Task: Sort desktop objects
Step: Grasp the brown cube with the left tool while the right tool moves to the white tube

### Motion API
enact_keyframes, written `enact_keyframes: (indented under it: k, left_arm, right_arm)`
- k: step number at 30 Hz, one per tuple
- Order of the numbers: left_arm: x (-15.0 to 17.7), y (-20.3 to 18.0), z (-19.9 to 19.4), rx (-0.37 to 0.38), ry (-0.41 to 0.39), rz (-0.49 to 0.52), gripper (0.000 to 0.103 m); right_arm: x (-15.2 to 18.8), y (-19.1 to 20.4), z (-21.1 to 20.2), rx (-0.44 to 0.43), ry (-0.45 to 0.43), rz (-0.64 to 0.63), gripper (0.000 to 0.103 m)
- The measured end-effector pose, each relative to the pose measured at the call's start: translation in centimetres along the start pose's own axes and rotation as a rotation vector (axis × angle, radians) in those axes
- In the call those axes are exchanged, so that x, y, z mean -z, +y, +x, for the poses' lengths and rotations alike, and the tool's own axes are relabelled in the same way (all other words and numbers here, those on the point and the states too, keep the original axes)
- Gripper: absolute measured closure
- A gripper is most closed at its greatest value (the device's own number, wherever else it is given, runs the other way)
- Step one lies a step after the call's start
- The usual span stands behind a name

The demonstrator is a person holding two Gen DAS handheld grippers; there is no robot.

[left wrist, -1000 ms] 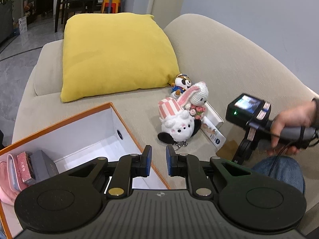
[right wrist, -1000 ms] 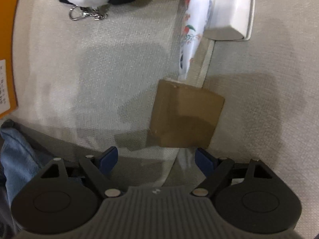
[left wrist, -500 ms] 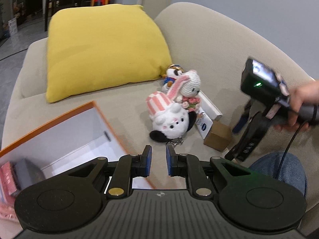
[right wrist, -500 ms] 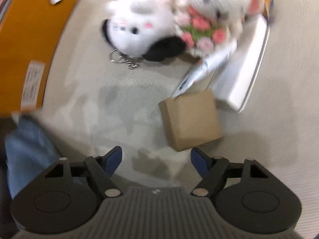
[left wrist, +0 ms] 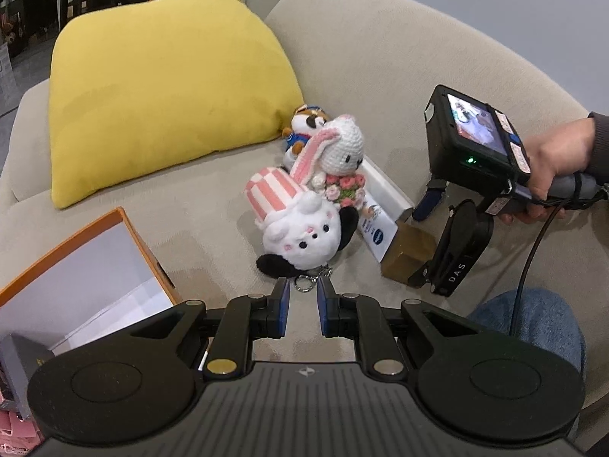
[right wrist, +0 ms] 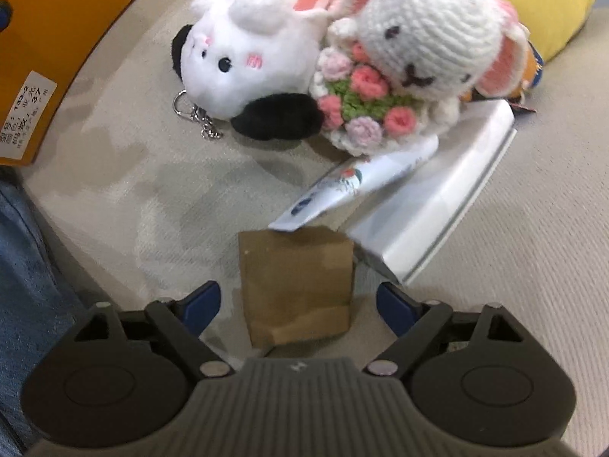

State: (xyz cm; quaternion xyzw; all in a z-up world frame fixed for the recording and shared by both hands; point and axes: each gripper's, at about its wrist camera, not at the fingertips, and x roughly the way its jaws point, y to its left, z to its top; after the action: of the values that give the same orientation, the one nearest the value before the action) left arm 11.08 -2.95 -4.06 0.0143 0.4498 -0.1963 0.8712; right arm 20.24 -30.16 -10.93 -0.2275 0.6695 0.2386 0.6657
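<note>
A small brown cardboard box (right wrist: pixel 297 282) stands on the beige sofa seat, between the open fingers of my right gripper (right wrist: pixel 297 301); it also shows in the left wrist view (left wrist: pixel 409 253) beside the right gripper (left wrist: pixel 422 243). Behind it lie a white tube (right wrist: pixel 354 182), a white flat box (right wrist: pixel 437 209), a white plush with a striped hat (right wrist: pixel 247 49) and a crochet bunny (right wrist: pixel 426 49). My left gripper (left wrist: pixel 302 304) is nearly shut and empty, just short of the plush's keyring (left wrist: pixel 304 283).
An orange-rimmed open box (left wrist: pixel 76 274) sits at the left with grey and pink items in its corner. A yellow cushion (left wrist: pixel 163 87) leans on the sofa back. A small orange-and-blue plush (left wrist: pixel 308 125) lies behind the bunny. A denim-clad knee (left wrist: pixel 533 327) is at the right.
My right gripper has tilted up and come around the brown box, which now sits between its fingers. My left gripper has shifted right, away from the orange box and closer to the plush.
</note>
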Motion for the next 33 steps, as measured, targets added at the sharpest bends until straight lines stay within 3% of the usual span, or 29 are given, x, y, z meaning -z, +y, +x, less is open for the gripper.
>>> enact_keyframes:
  k: [1,2,5,8,15,18,20,24,26,27,31,33]
  left_arm:
    - [0.0,0.0,0.1,0.001,0.006,0.003,0.086]
    - [0.0,0.0,0.2,0.001,0.012,0.007,0.086]
    - [-0.2,0.0,0.6,0.013,0.026,0.004,0.086]
    - [-0.2,0.0,0.6,0.017,0.035,0.001,0.086]
    - [0.1,0.3,0.3,0.031,0.072,-0.001,0.085]
    - [0.0,0.8,0.8,0.04,0.098,-0.023,0.079]
    - [-0.1,0.8,1.3,0.046,0.116,-0.026,0.077]
    - [-0.3,-0.1,2.6,0.053,0.141,-0.004,0.072]
    - [-0.4,-0.8,3.5,0.069,0.162,0.017,0.059]
    - [-0.5,-1.2,4.0,0.068,0.171,0.025,0.048]
    - [-1.0,-2.0,6.2,0.037,0.218,0.03,0.047]
    - [-1.1,-2.1,7.4,-0.001,0.254,0.019,0.047]
  right_arm:
    - [-0.1,0.1,0.1,-0.022,0.006,0.013,0.036]
    - [-0.1,0.2,0.1,-0.026,0.014,0.034,0.04]
    - [0.1,1.5,-0.9,-0.029,-0.022,0.034,0.04]
    - [-0.3,3.8,-2.3,-0.095,-0.081,0.022,0.04]
    - [-3.5,10.3,-4.6,-0.11,-0.246,-0.141,0.041]
    - [-4.4,12.4,-4.8,-0.067,-0.259,-0.22,0.042]
    - [-4.5,13.1,-4.9,-0.038,-0.246,-0.237,0.034]
    - [-3.4,12.1,-6.4,-0.057,-0.255,-0.178,0.024]
    - [-2.5,11.4,-7.2,-0.054,-0.248,-0.149,0.024]
    - [-2.1,11.0,-7.4,-0.041,-0.239,-0.138,0.024]
    - [0.2,9.0,-7.7,-0.001,-0.217,-0.058,0.034]
    - [2.4,7.0,-10.0,0.015,-0.224,-0.011,0.038]
